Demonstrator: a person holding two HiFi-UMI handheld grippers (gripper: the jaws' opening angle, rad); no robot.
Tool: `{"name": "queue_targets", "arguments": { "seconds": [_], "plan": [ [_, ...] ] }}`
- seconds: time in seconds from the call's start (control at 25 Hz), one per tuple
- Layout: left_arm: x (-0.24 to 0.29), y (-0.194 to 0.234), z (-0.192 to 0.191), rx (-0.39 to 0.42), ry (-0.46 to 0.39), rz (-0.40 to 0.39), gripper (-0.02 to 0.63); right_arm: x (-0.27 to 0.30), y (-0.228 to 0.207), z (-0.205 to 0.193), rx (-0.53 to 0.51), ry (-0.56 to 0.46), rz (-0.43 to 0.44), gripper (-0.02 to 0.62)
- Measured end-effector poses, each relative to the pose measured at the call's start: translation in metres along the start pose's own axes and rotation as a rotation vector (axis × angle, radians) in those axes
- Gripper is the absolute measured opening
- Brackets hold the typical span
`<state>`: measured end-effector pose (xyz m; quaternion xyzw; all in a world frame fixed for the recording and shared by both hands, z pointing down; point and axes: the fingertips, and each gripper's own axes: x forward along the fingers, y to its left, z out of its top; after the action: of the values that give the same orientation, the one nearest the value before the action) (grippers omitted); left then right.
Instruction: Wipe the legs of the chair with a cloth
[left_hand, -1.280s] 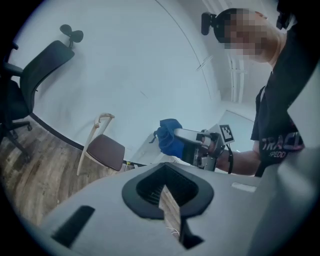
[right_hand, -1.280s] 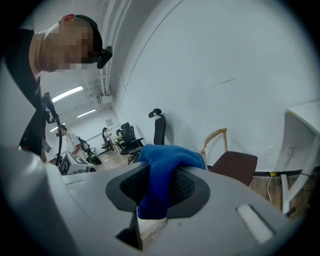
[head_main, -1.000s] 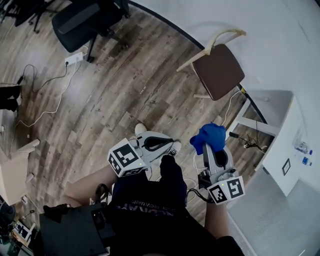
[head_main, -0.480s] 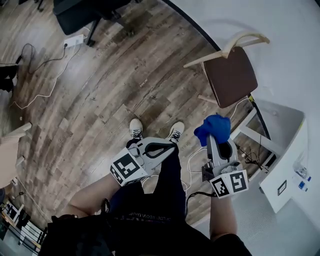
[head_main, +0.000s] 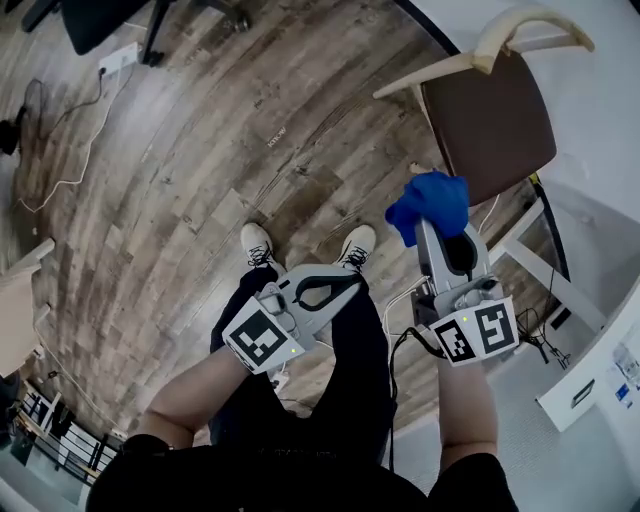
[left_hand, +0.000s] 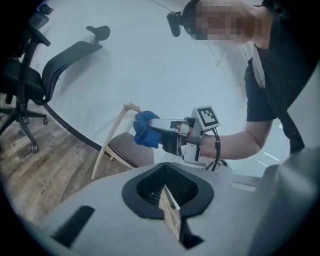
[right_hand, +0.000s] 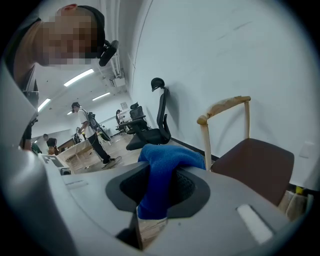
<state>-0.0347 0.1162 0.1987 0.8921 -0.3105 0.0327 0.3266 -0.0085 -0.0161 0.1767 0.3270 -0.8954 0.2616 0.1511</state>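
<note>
The chair (head_main: 490, 110) has a brown seat and a pale wooden frame and stands by the white wall at the upper right. My right gripper (head_main: 433, 218) is shut on a blue cloth (head_main: 430, 203), which bunches over its tips just short of the seat's near edge. In the right gripper view the cloth (right_hand: 164, 176) hangs between the jaws, with the chair (right_hand: 255, 160) beyond it. My left gripper (head_main: 343, 285) is shut on nothing, held above the person's legs. The left gripper view shows the chair's pale leg (left_hand: 107, 147) and the blue cloth (left_hand: 146, 129).
A black office chair (head_main: 100, 15) stands at the top left, with a power strip (head_main: 118, 58) and cables on the wood floor. White table legs (head_main: 545, 265) and wires lie to the right of the chair. The person's shoes (head_main: 258, 245) are below the grippers.
The view has closed in on the chair. My right gripper has carried the cloth up toward the seat's near edge. The left gripper has stayed over the legs.
</note>
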Motion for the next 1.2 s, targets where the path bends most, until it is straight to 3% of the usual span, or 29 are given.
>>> {"name": "queue_targets", "arguments": {
  "seconds": [0.2, 0.48, 0.68, 0.8, 0.96, 1.08, 1.2],
  "plan": [
    [0.008, 0.034, -0.033, 0.127, 0.032, 0.021, 0.008, 0.039, -0.030, -0.036, -0.009, -0.021, -0.018, 0.097],
    [0.027, 0.078, -0.099, 0.082, 0.005, 0.017, 0.008, 0.101, -0.078, -0.095, -0.012, -0.029, -0.048, 0.097],
    [0.040, 0.110, -0.128, 0.127, 0.001, 0.006, 0.008, 0.133, -0.104, -0.123, -0.037, -0.053, -0.052, 0.097],
    [0.046, 0.129, -0.134, 0.132, 0.005, -0.018, 0.008, 0.150, -0.120, -0.140, -0.049, -0.063, -0.063, 0.097],
    [0.047, 0.161, -0.118, 0.070, -0.108, -0.014, 0.008, 0.180, -0.145, -0.157, -0.043, -0.103, -0.091, 0.097],
    [0.050, 0.181, -0.114, 0.022, -0.123, -0.035, 0.008, 0.197, -0.168, -0.165, -0.004, -0.133, -0.116, 0.098],
    [0.059, 0.198, -0.112, 0.059, -0.119, -0.057, 0.008, 0.216, -0.189, -0.175, 0.003, -0.147, -0.135, 0.098]
  ]
}}
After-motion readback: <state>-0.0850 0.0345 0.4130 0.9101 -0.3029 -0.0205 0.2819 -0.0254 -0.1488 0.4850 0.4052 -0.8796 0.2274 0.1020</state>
